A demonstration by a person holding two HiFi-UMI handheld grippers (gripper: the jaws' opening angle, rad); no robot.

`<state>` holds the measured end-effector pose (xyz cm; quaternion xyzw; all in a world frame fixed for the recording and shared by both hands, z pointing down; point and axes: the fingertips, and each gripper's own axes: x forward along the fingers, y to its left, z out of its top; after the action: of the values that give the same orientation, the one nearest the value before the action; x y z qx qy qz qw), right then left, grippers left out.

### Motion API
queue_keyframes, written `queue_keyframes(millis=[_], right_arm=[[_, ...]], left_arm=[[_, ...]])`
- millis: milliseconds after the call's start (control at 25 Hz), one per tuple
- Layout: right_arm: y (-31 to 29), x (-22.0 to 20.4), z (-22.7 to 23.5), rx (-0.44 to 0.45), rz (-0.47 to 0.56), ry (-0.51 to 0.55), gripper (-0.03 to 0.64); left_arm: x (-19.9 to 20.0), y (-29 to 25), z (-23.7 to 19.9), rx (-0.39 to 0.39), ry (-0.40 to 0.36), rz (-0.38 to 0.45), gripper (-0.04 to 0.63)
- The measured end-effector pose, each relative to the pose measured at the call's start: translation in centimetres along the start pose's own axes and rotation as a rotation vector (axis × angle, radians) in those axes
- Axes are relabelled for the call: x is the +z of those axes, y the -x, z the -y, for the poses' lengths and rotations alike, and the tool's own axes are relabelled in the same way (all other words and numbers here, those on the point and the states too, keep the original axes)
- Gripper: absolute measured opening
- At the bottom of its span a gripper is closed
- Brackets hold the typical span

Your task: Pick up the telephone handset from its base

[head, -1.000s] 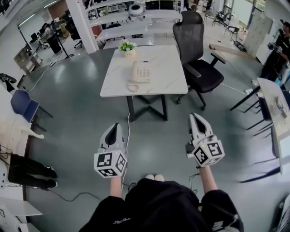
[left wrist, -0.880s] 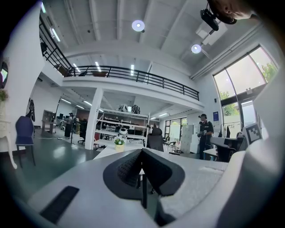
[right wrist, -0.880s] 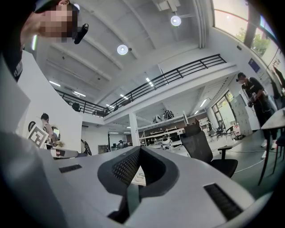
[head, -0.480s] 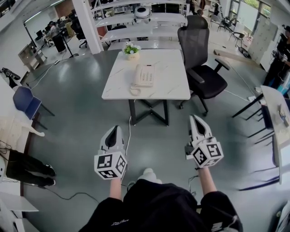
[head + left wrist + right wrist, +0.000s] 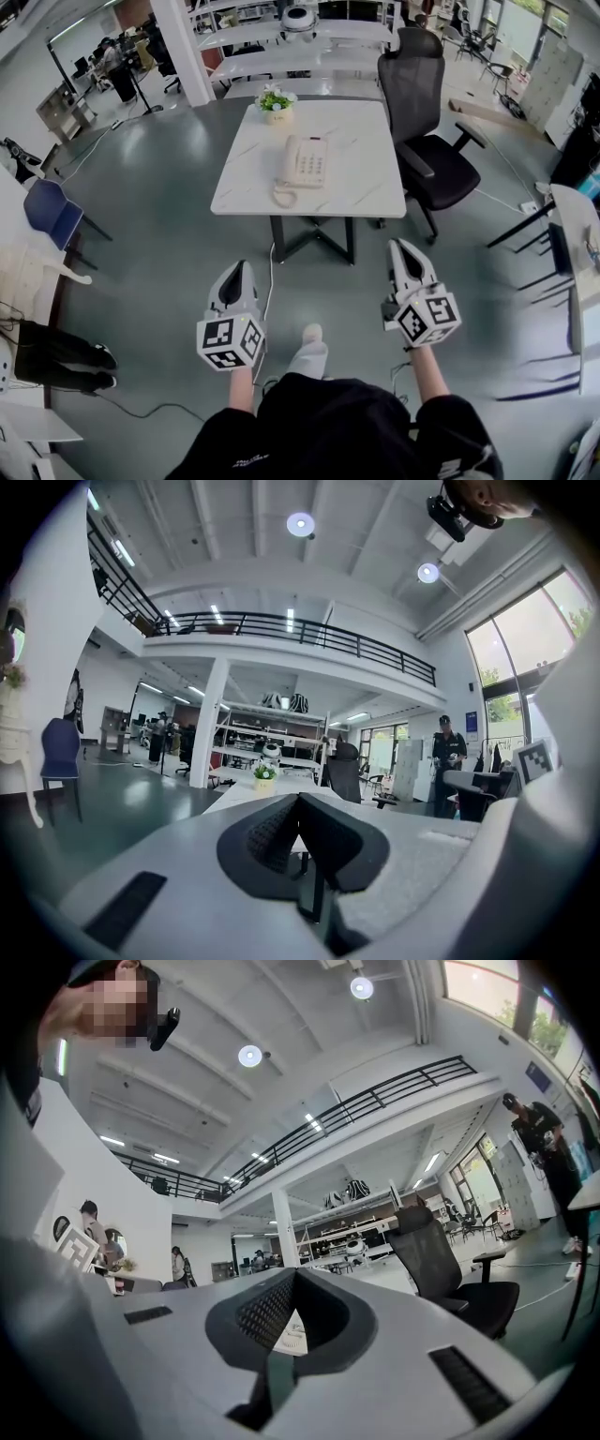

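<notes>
A cream telephone [image 5: 306, 161] lies on the white table [image 5: 370, 187], with its handset [image 5: 290, 161] resting on the left side of the base and a coiled cord [image 5: 282, 196] at the table's near edge. Both grippers hang over the grey floor, well short of the table. My left gripper [image 5: 236, 268] has its jaws together with nothing between them, and its own view [image 5: 298, 799] shows the pads meeting. My right gripper [image 5: 403, 246] is also shut and empty, its tips [image 5: 293, 1274] closed to a point.
A black office chair [image 5: 439, 155] stands at the table's right side. A small potted plant [image 5: 276, 100] sits at the table's far edge. A blue chair [image 5: 49, 214] is at the left, another table edge [image 5: 574, 234] at the right, and a cable [image 5: 267, 300] runs across the floor.
The table and telephone have come nearer and sit lower in the head view as the person steps forward. Both grippers stay shut and keep their places in the picture.
</notes>
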<state>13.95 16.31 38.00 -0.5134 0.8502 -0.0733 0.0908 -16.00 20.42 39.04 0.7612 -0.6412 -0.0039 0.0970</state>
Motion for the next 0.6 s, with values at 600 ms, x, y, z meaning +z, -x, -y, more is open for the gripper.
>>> queue_keyframes(millis=[600], right_arm=[[-14.2, -1.6, 3.5, -0.049, -0.024, -0.01, -0.01]], left_arm=[[2.0, -15.2, -4.7, -0.076, -0.012, -0.038, 0.0]])
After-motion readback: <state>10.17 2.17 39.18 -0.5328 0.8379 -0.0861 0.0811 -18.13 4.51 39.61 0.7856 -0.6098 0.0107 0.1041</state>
